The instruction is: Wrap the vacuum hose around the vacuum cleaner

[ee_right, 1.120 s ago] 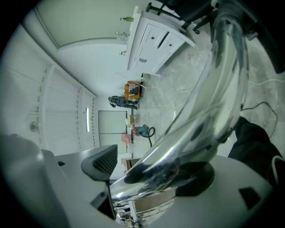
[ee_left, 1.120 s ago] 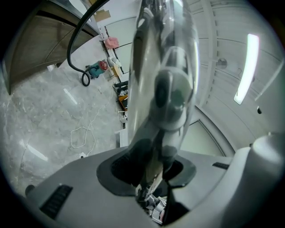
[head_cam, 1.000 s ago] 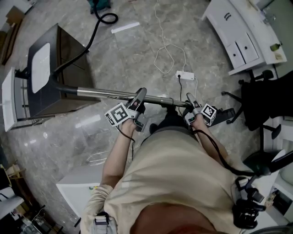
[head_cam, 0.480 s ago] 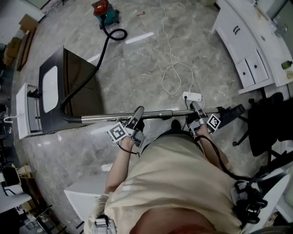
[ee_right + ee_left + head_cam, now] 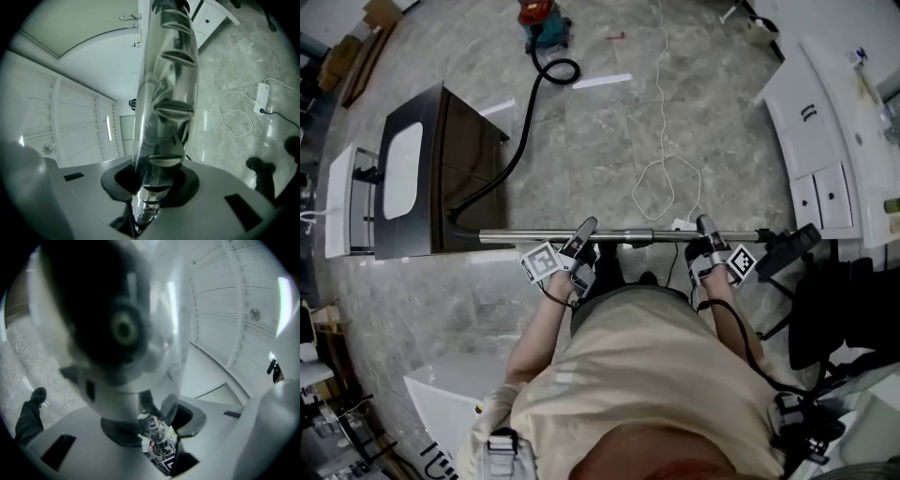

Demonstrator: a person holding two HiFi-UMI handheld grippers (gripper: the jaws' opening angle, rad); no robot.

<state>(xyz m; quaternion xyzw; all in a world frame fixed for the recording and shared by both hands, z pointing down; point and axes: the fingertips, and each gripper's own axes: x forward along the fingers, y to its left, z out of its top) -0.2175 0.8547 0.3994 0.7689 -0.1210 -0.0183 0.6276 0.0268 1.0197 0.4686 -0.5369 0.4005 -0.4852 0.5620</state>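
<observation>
— Fingers (image 5: 89, 437) of the left gripper (image 5: 585, 231) are clamping the long chrome vacuum tube (image 5: 534, 236) on its thicker section. Right gripper (image 5: 705, 225) fingers (image 5: 70, 201) have just been closing. The tube is sitting between them, with the pads pressing its thinner section.

— Tube attitude?

— Lying level across the person's front in the head view. Both grippers are gripping it from the near side, well apart.

— Surroundings, big to small?

— Grey marble-pattern floor (image 5: 609, 141) is filling the view. White cupboard unit (image 5: 820, 141) is sitting at right. Dark glossy cabinet (image 5: 464, 178) is standing at left, with the tube's left end just beside it.

— Hose?

— Black flexible vacuum hose (image 5: 525, 122) is running from the tube's left end along the cabinet's side. It is curling once on the floor and joining the small red-and-teal vacuum cleaner (image 5: 542, 21) at the top edge. It is not wrapping the cleaner, which is sitting well apart from the person.

— Small stuff?

— Black floor nozzle (image 5: 787, 246) is sitting at the tube's right end, past the right gripper. White power strip (image 5: 682, 225) is lying on the floor just beyond the tube, between the grippers. Its thin white cord (image 5: 661, 94) is trailing up the view.
</observation>
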